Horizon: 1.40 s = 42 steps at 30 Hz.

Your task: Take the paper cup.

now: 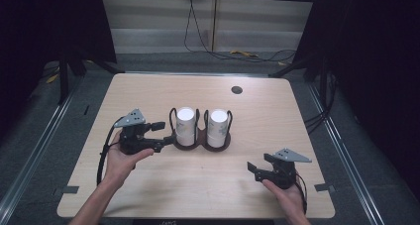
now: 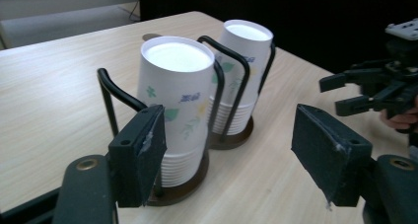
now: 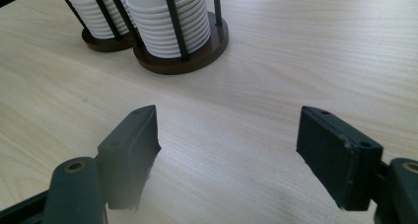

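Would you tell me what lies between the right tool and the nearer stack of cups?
Bare tabletop separates the right tool from the cup stack, as its own view shows.

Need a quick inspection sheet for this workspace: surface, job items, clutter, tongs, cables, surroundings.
Surface: light wood table, bare; round grommet hole near the far edge.
Job's things: two stacks of upside-down paper cups, left stack and right stack, each upright inside the wire loops of a double cup holder with dark round bases.
Clutter: nothing seen.
Tongs: left tongs open, jaws beside the left stack, contact unclear; right tongs open, over bare table, apart from the holder.
Cables: one trails from each of the tongs; black leads on the floor beyond.
Surroundings: floor rails, dark drapes at both sides.
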Motion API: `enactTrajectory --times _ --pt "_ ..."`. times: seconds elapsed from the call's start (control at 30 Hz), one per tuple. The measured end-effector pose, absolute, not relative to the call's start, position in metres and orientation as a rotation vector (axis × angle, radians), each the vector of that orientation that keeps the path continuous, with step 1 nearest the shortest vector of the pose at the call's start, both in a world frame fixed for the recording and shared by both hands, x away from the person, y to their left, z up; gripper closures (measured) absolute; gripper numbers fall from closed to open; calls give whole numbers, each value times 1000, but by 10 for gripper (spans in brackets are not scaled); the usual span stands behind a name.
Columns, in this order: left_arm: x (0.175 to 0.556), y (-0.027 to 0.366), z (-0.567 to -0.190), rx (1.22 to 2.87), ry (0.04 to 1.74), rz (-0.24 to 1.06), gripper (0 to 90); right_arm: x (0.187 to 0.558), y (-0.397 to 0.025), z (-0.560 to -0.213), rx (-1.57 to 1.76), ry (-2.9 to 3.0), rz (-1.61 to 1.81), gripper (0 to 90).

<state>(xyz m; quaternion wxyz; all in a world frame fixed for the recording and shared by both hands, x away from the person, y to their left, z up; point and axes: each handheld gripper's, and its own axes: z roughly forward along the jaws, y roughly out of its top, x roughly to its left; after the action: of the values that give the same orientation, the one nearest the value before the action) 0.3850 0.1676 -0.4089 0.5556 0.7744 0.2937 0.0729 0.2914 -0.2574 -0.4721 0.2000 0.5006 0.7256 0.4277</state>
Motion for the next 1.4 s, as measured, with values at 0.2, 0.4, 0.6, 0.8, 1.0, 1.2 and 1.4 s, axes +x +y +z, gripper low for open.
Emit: enactTrajectory --times 0.2,0.4,0.6,0.8,1.0,1.2,1.4 --pt "393 164 -396 1834 701 192 248 292 -257 -472 1382 2055 1207 241" --pt "401 151 -387 1890 670 219 204 293 -256 -472 1378 2056 1211 239" --pt "407 142 -380 1877 642 240 223 294 -255 -473 1371 2068 1215 242" --pt "413 132 -376 1936 583 340 239 293 -255 -473 1370 2081 1213 245" --pt "428 126 -377 1972 668 271 182 294 -255 -473 1368 2084 1212 245" --pt "437 121 -374 2006 688 257 177 294 -254 -473 1356 2086 1213 240" --pt "442 112 -370 2066 666 259 204 293 -253 -472 1336 2077 1223 227"
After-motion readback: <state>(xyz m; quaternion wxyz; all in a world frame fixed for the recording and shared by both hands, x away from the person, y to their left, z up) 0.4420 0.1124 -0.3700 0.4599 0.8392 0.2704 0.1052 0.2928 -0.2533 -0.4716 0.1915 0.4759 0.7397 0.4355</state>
